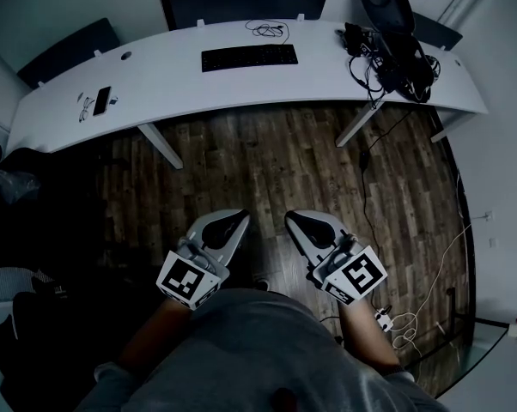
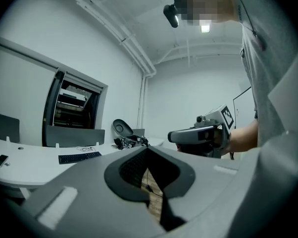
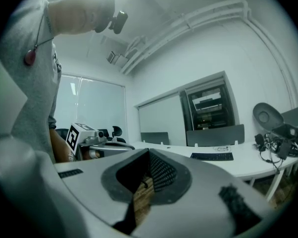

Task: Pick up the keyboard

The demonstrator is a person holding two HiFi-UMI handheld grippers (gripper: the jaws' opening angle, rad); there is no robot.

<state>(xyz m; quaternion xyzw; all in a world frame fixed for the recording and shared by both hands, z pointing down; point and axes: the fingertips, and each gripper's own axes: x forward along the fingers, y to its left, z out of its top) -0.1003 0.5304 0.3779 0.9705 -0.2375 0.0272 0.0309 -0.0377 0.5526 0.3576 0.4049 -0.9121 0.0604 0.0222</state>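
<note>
Left claw and right claw clenched, empty.
Keyboard lies crosswise on bench, well ahead, about equally far from both.

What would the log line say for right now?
left claw: shut, empty | right claw: shut, empty | keyboard: on desk, far ahead, untouched

The head view is dim and bluish, its long curved white desk the brightest patch. Both gripper views are brighter under a glowing ceiling lamp; all three bend strongly toward black corners.
</note>
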